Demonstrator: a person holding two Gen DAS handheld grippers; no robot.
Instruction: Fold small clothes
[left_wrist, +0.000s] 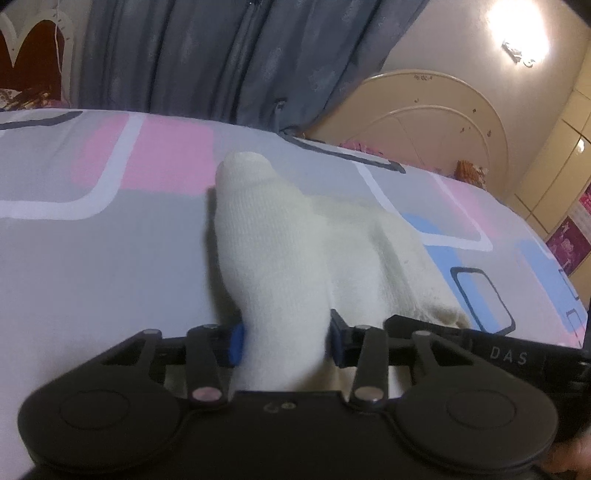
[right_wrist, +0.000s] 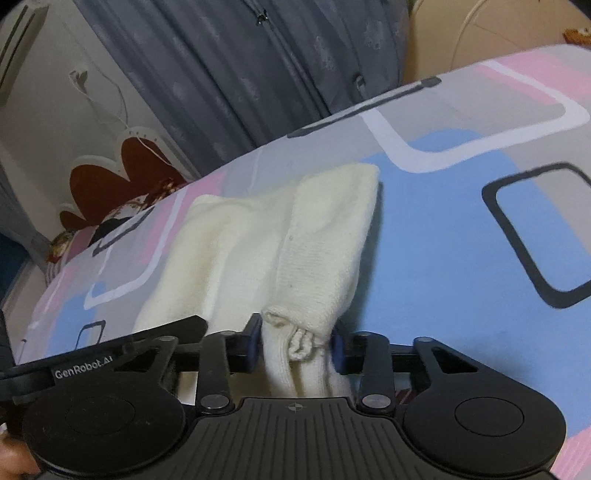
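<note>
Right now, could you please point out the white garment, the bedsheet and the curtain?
white garment (left_wrist: 273, 258): left wrist view, raised fold.
bedsheet (right_wrist: 443, 229): right wrist view, blue patch.
curtain (left_wrist: 207, 55): left wrist view, grey folds.

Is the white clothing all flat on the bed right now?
No, the left claw pinches a fold of the white clothing, which stands up off the bedsheet.

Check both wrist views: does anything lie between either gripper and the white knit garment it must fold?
Nothing visible does. The left gripper already has its blue pads pressed on a bunched part of the white knit garment, and the right gripper pinches another part. The rest lies on the patterned bedsheet.
</note>
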